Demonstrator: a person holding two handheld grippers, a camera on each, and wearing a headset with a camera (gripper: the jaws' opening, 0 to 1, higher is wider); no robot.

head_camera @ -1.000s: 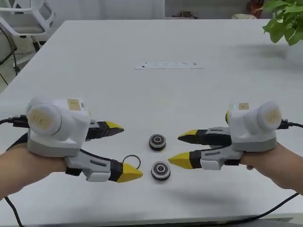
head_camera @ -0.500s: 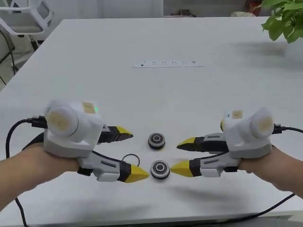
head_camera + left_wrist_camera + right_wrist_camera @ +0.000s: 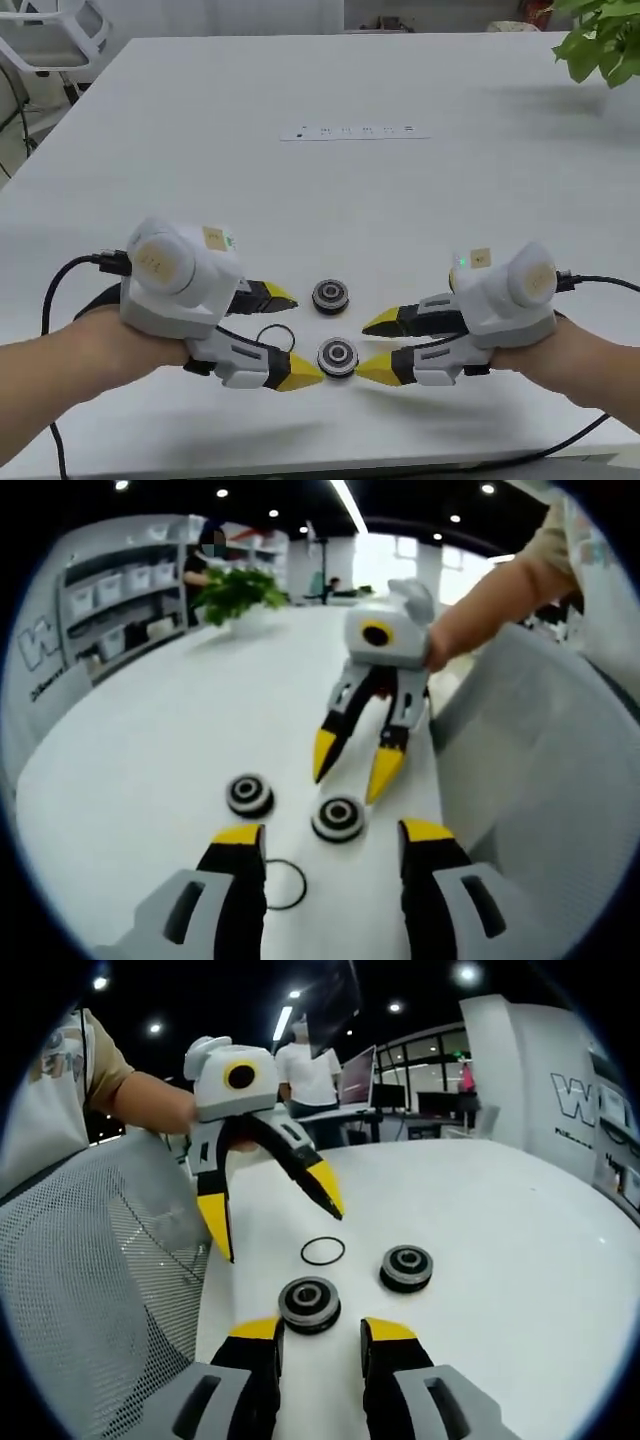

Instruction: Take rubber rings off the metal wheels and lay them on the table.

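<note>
The left gripper (image 3: 295,335) and the right gripper (image 3: 372,345) face each other across the near wheel (image 3: 338,356). Both have their jaws apart and hold nothing, the left ones wide and the right ones narrower, probably so that one can steady the wheel while the other pulls off its dark rubber band. One rubber ring (image 3: 277,337) lies loose on the table (image 3: 350,200) between the left jaws, and the far wheel (image 3: 331,295) stands just behind, touched by no jaw.

The table (image 3: 400,200) is plain white. The wheels (image 3: 338,356) show black rims and silver hubs; the loose ring (image 3: 277,336) at their 9 o'clock is black. Yellow tips mark left gripper (image 3: 298,335) and right gripper (image 3: 368,345).
</note>
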